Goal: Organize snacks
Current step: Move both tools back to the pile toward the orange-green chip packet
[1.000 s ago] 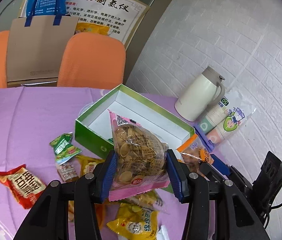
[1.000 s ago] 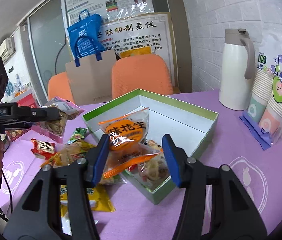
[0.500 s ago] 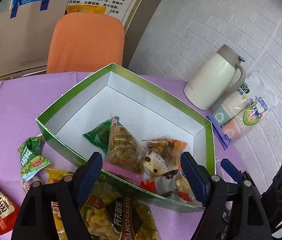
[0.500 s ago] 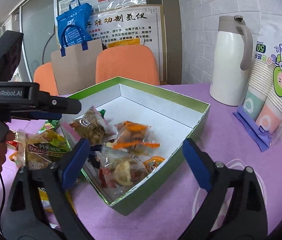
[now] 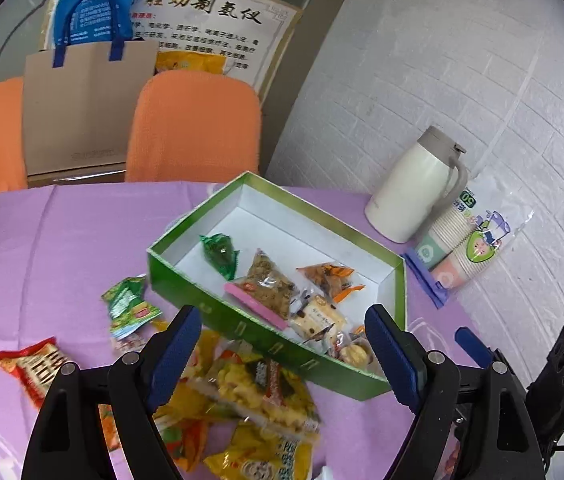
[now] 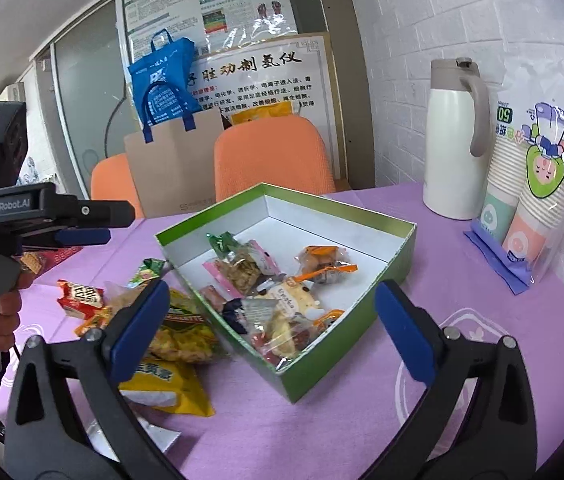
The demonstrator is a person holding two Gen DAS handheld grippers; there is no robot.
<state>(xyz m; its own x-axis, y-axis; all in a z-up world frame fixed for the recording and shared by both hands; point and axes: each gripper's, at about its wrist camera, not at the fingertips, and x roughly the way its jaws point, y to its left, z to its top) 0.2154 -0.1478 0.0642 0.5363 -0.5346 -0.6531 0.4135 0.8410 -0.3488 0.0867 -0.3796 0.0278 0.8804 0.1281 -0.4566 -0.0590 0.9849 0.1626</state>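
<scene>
Hovering above the near edge of the tabletop (image 6: 481, 280), both grippers carry nothing. Left gripper (image 5: 282, 354): jaws wide, nothing between the pads; loose packets lie below the gap. Right gripper (image 6: 272, 332): jaws have just been opening and now stand very wide, also bare, framing the near corner of the green box (image 6: 341, 332).

Box sits mid-table, open, white inside. In it, bunched toward its near corner: a seed packet with pink trim (image 5: 268, 290), an orange-sealed packet (image 5: 327, 276), a small green packet (image 5: 220, 254) farther in, a pale biscuit packet (image 5: 319, 316), and a few clear-wrapped sweets I cannot tell apart.

Outside the box, along its left wall toward the near-left edge of the table: a green wrapper (image 5: 128, 304), a red packet (image 5: 38, 364), a big clear bag of yellow snacks (image 5: 258, 396), a yellow packet (image 6: 162, 386).

Far-right corner: white thermos jug (image 6: 451, 144), a sleeve of paper cups (image 6: 529, 184) just beside it.

A hand (image 6: 0, 312) holds the left gripper's grip.
</scene>
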